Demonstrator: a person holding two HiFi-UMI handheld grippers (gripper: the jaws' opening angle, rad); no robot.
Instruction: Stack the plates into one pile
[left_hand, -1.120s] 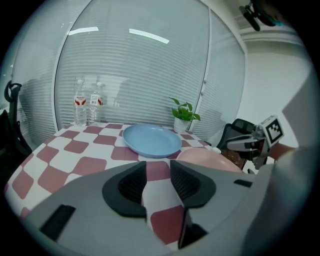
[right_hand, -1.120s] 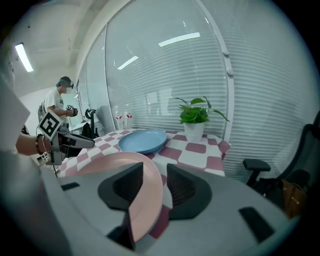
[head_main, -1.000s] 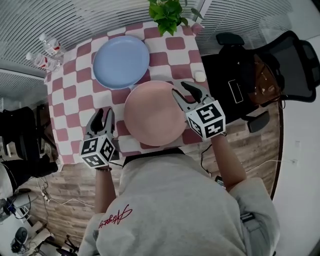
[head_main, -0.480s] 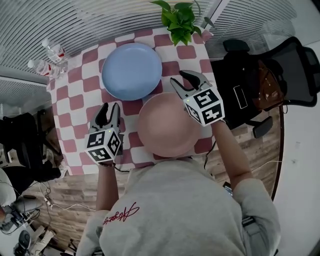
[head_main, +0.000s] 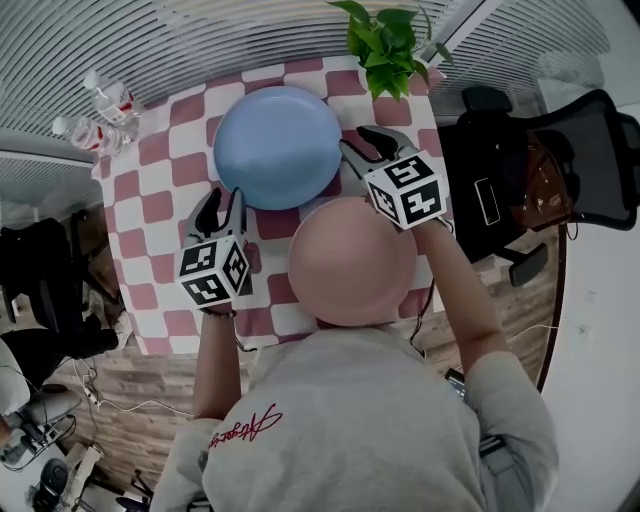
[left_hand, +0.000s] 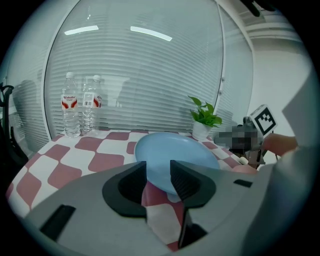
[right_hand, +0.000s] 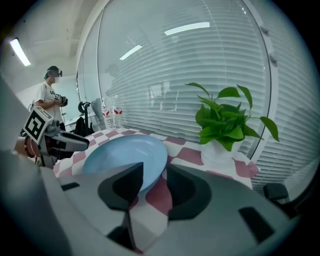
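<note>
A blue plate (head_main: 277, 147) lies at the far middle of the checkered table (head_main: 150, 205). A pink plate (head_main: 352, 260) lies nearer me, just touching or overlapping the blue plate's near right edge. My left gripper (head_main: 222, 200) is open at the blue plate's near left rim; in the left gripper view that blue plate (left_hand: 175, 157) shows just beyond the left gripper (left_hand: 157, 170), whose jaws hold nothing. My right gripper (head_main: 362, 142) is open at the blue plate's right rim. In the right gripper view the blue plate (right_hand: 125, 152) has its edge at the gap of the right gripper (right_hand: 154, 172), unpinched.
A potted plant (head_main: 385, 45) stands at the far right corner, close to the right gripper. Two water bottles (head_main: 100, 105) stand at the far left corner. A black office chair (head_main: 560, 150) is right of the table. A person (right_hand: 50, 95) stands in the distance.
Both grippers have moved away from me across the table, from beside the pink plate up to the blue plate's rim. Their jaws stay as wide as before. Neither plate has moved.
</note>
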